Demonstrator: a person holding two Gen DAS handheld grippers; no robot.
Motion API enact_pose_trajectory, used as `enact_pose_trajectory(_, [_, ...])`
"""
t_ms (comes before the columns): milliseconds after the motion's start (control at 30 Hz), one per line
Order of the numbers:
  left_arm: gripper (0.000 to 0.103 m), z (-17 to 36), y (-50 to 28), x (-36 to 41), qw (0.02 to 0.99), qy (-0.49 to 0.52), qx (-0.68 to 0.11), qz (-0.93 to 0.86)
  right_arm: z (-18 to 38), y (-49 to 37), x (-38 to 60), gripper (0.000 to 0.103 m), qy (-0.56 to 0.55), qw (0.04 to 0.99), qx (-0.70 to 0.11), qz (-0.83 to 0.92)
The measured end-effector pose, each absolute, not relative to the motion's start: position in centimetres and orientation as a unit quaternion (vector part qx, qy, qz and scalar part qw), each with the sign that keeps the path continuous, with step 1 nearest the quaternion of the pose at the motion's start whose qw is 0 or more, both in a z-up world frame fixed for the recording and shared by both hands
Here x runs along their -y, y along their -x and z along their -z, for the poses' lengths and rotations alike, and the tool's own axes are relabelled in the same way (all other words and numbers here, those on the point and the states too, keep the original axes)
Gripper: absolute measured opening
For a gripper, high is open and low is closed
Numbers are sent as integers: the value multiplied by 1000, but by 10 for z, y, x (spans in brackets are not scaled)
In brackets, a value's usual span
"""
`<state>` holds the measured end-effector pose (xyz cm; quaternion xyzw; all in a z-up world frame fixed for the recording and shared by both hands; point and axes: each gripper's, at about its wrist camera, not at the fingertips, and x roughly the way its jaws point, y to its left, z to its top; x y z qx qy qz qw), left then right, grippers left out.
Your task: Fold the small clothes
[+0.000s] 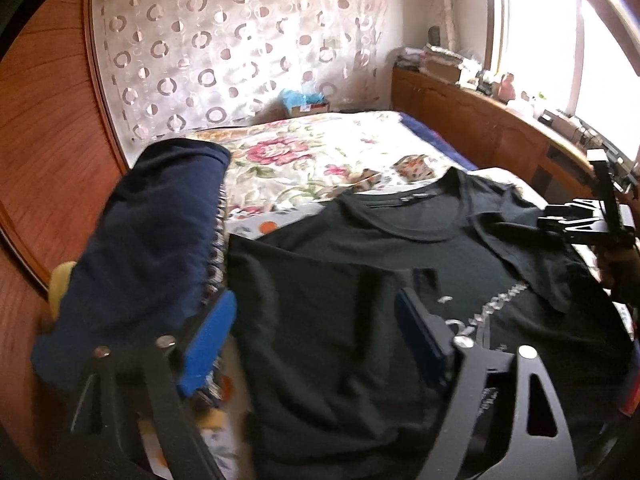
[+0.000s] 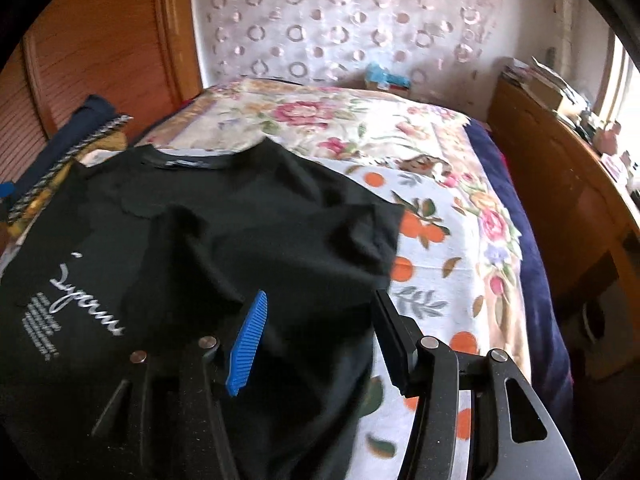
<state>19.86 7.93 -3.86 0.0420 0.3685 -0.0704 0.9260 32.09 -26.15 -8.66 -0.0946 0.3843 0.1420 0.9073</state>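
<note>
Lying flat across the near part of the bed [image 1: 320, 148], chest print up, the black T-shirt [image 1: 340, 280] fills the left wrist view from centre down to 6 o'clock. Its collar [image 1: 404, 216] sits toward 12–1 o'clock. One sleeve is already flipped inward over the chest at about 3 o'clock. Left hand-held gripper [image 1: 316, 336] hangs over the shirt's body, jaws apart, nothing between them – no pad on cloth. At 9 o'clock a navy folded garment [image 1: 152, 240] sits on a pile beside the shirt, edge touching or just beside it, can't tell which. The right hand-held gripper [image 1: 560, 220] shows at 3 o'clock near the folded-in sleeve; its jaw state not readable from here.

Right wrist view: same T-shirt from the other side, collar [image 2: 188, 160] at 11 o'clock, white print [image 2: 88, 296] at 8–9 o'clock. The turned-in sleeve [image 2: 280, 240] lies in the middle, its hem edge at 3 o'clock over the orange-print sheet [image 2: 432, 232]. Right hand-held gripper [image 2: 320, 332] is part open at 6 o'clock, jaws straddling the shirt's side edge, blue pad [image 2: 248, 340] clear of the cloth – holding nothing.

Handling guess: thin knit, light, fully limp, will sag and drag wrinkles; not slippery on the cotton sheet. Best hold looks like pinching the double layer at hem or shoulder seam, both corners at once, then lifting low so the fold stays put.
</note>
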Motion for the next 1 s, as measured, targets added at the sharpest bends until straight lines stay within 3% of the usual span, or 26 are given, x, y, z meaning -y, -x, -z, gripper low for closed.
enact_pose_trajectory(167, [57,41,-228,-87,915,-53,-396,58,98,-327,252,57,91,908,-387,-135])
enact_pose_trajectory(333, [44,49,-260,-89,899,-69,-429,53,96,-327,257,67,73,906,-394,-139])
enact_pose_trajectory(633, [24,61,-308,-88,870,-135,-472,32,101,-329,271,71,73,907,-392,-138])
enact_pose_trajectory(1000, [24,80,-329,-81,829,-190,-526,20,102,-330,273,73,72,907,-392,-139])
